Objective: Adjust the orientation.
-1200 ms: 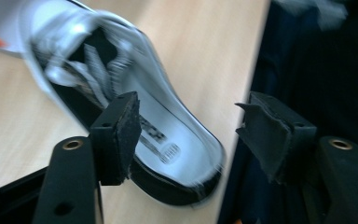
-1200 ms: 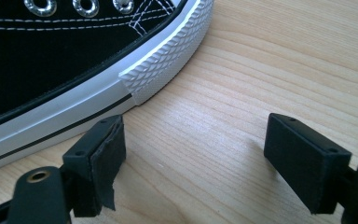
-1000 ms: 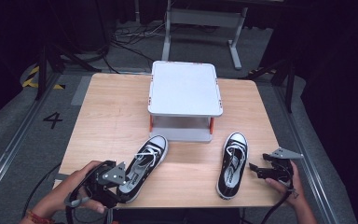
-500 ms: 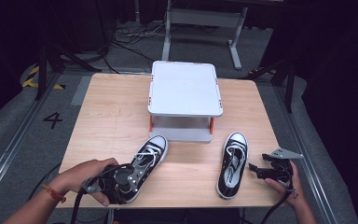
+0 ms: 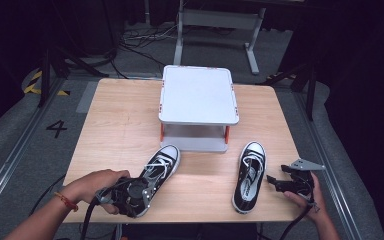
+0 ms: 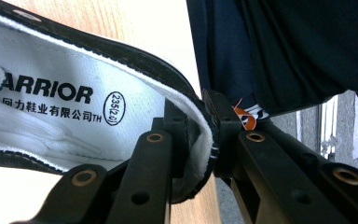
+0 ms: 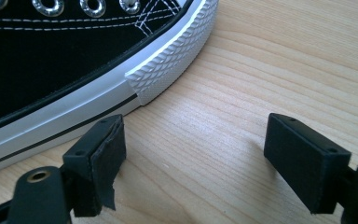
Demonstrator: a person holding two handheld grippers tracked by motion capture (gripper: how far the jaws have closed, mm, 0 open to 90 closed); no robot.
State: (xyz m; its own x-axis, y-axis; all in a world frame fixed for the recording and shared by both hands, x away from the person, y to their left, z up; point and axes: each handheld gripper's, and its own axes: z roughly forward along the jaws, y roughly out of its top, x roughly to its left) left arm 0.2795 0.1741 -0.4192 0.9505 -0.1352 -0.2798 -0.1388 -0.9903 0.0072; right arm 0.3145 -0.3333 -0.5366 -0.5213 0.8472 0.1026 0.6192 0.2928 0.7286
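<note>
Two black canvas sneakers with white soles and laces lie on the wooden table point(image 5: 115, 125). The left sneaker point(image 5: 157, 170) points up and right near the front edge. My left gripper point(image 5: 132, 192) is shut on its heel wall point(image 6: 200, 140), one jaw inside against the white lining, the other outside. The right sneaker point(image 5: 249, 175) lies toe away from me. My right gripper point(image 5: 272, 183) rests open just right of it; in the right gripper view the sneaker's rubber sole point(image 7: 163, 70) sits beside the left pad point(image 7: 100, 156), with bare wood between the jaws.
A white two-level stand point(image 5: 198, 95) with orange posts occupies the table's middle back. A metal frame point(image 5: 215, 20) and cables stand on the floor beyond. A floor marking "4" point(image 5: 57, 128) lies to the left.
My left gripper moved right along the front edge and closed on the left sneaker's heel. The right gripper and right sneaker stayed put.
</note>
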